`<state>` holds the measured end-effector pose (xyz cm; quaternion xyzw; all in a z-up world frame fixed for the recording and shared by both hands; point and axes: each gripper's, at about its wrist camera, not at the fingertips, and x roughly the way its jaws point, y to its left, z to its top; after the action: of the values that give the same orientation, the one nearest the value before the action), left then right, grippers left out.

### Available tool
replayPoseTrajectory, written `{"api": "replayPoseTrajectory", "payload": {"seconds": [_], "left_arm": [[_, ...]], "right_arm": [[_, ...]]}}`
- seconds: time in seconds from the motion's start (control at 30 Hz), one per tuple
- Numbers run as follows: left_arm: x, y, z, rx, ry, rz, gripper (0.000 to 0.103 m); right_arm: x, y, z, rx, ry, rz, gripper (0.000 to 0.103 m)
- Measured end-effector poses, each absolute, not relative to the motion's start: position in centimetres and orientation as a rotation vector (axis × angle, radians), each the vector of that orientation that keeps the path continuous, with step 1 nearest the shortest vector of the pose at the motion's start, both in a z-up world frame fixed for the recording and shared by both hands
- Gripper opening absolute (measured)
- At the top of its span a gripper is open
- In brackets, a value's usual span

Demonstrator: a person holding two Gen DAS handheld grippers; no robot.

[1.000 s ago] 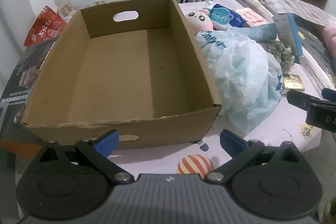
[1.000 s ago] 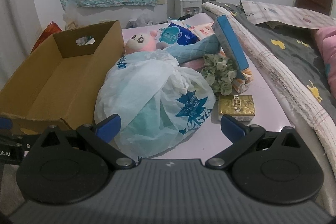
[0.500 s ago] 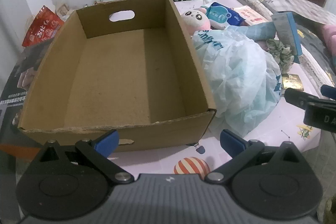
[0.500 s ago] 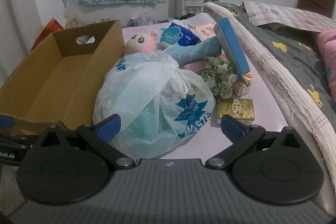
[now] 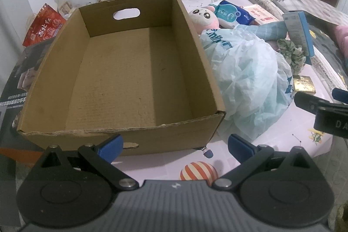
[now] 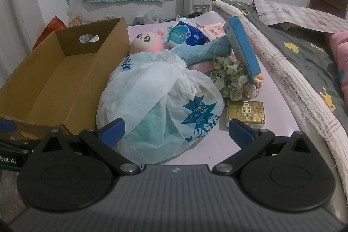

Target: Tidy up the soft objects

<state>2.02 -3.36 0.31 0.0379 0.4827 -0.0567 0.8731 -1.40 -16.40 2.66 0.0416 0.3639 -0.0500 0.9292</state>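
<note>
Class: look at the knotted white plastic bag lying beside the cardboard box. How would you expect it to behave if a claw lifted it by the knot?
The plastic bag looks thin and crinkled, so it would probably sag and swing. Its bulging, rounded shape suggests soft, light filling. The film may be slippery; the bunched knot likely grips best.

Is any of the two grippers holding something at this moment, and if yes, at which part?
Nothing is held. The left gripper is open before the cardboard box, and the right gripper is open before the plastic bag, gripping nothing.
</note>
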Motion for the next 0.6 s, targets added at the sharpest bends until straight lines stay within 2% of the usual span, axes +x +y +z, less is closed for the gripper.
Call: {"api": "replayPoseTrajectory", "payload": {"seconds": [0.6], "left_arm": [[2.1,-3.11,0.18,0.072,1.013,-0.118,0.103]], "right_arm": [[-1.18,-16.21,2.42,0.077,0.754,-0.098,0.102]]}}
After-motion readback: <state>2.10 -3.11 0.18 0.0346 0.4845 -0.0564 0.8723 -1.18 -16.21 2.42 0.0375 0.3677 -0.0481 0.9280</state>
